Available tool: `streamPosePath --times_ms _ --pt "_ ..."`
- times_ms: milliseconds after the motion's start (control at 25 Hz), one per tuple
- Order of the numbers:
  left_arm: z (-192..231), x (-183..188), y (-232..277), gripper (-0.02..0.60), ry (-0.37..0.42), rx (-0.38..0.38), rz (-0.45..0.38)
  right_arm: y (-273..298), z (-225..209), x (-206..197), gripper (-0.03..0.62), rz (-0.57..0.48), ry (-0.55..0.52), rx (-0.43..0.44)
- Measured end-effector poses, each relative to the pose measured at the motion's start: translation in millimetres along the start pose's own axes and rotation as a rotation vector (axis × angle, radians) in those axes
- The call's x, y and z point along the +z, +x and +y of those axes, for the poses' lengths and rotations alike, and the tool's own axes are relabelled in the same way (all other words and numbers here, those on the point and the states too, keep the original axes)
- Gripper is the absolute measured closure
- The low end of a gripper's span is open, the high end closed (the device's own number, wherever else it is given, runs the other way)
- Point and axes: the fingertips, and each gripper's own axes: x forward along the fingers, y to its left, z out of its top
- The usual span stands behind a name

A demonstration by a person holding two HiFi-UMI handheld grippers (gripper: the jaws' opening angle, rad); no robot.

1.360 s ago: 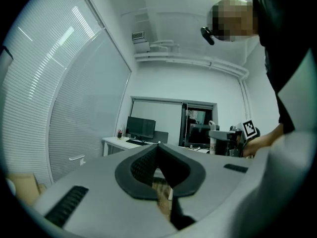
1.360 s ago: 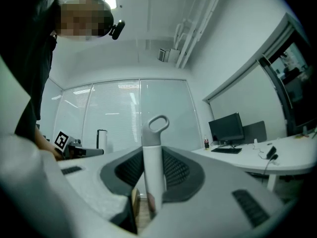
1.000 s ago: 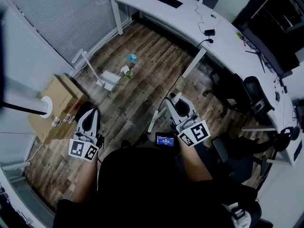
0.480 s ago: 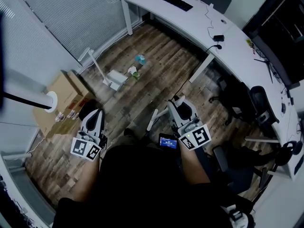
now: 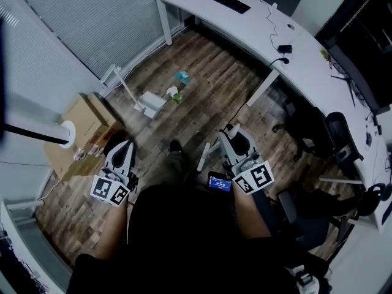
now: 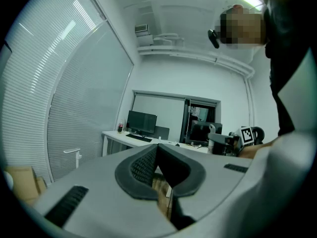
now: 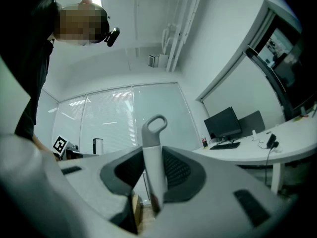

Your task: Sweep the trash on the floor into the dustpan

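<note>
On floor ahead, trash (image 5: 174,92) lies just beside dustpan (image 5: 151,101), well apart from person. Right gripper (image 7: 153,175) clamped on broom handle (image 7: 151,140); left gripper (image 6: 157,155) closed, empty. Approach first, then short strokes toward pan.

Dark wood floor (image 5: 208,78), long white desk (image 5: 251,26) w/ monitor (image 6: 141,121), blinds (image 5: 73,23) at left

Brown wood-grain floor (image 5: 208,72), white dustpan (image 5: 151,101)
You face teal, green and white trash (image 5: 181,77); your broom handle (image 7: 153,167) is white with a grey loop, the worktop (image 5: 251,24) white.
</note>
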Motion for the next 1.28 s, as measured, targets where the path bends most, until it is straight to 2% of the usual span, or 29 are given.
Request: streamPosePath --times_ms 200,480,720,1280 --pt "15.5 -6.3 22.6 0.586 -0.009 -0.014 0.002 11.8 -16.1 -5.9 0.494 0.029 0.003 -0.021" --pt "60.3 -9.1 73.0 0.586 -0.03 0.016 -0.008 57.1 -48.2 0.3 0.494 0.052 -0.008 0.001" --pt "124.8 -0.4 115.1 0.586 -0.025 0.04 -0.012 126.1 -74.9 -0.3 0.494 0.091 -0.008 0.005" --pt "262.7 17.2 214.5 0.586 -0.088 0.07 -0.019 281.2 -155.7 -5.8 0.494 0.174 -0.019 -0.036"
